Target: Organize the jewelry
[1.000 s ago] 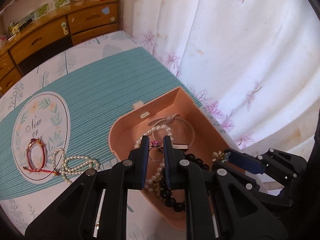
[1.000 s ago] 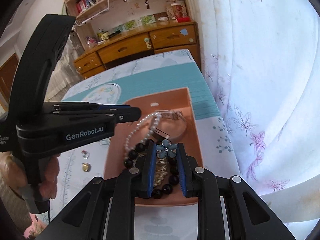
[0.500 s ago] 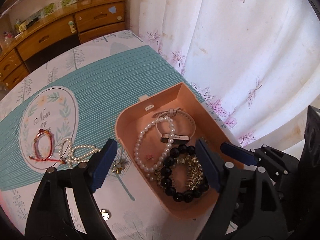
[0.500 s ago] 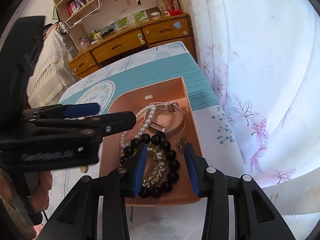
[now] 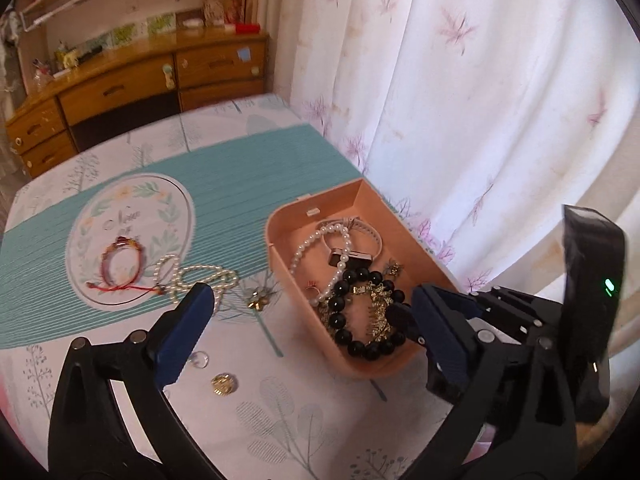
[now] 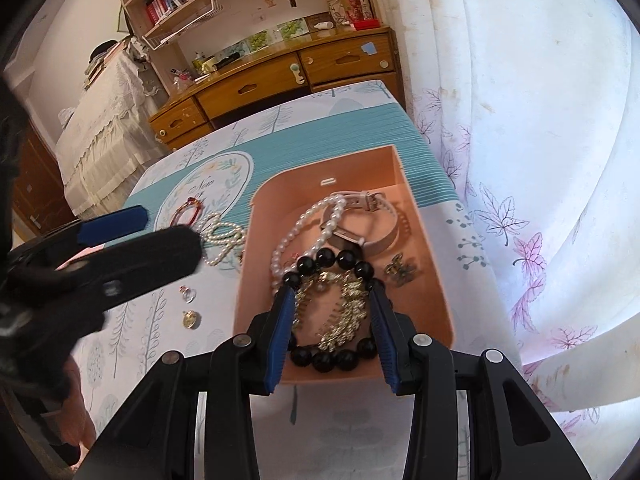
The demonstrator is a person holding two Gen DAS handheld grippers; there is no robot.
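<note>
Fingers of the left gripper (image 5: 304, 332) have just been opening and stand wide apart, nothing between them; the right gripper (image 6: 330, 320) is part open and empty above the box. On the desk (image 5: 320, 420), the peach box (image 5: 280, 240) already holds beads, pearls and a watch. Outside it lie a pearl necklace (image 5: 192, 274), a red bracelet (image 5: 120, 264), a flower brooch (image 5: 258, 298) and a gold stud (image 5: 223, 384). A drop-off looks finished; next, probably, the left gripper needs lowering over one loose piece.

Both cameras look steeply down from close above the table. The left one faces the pink box (image 5: 362, 368) from its left, the right one (image 6: 348, 168) from its near end; both catch the dresser (image 5: 120, 88) behind
</note>
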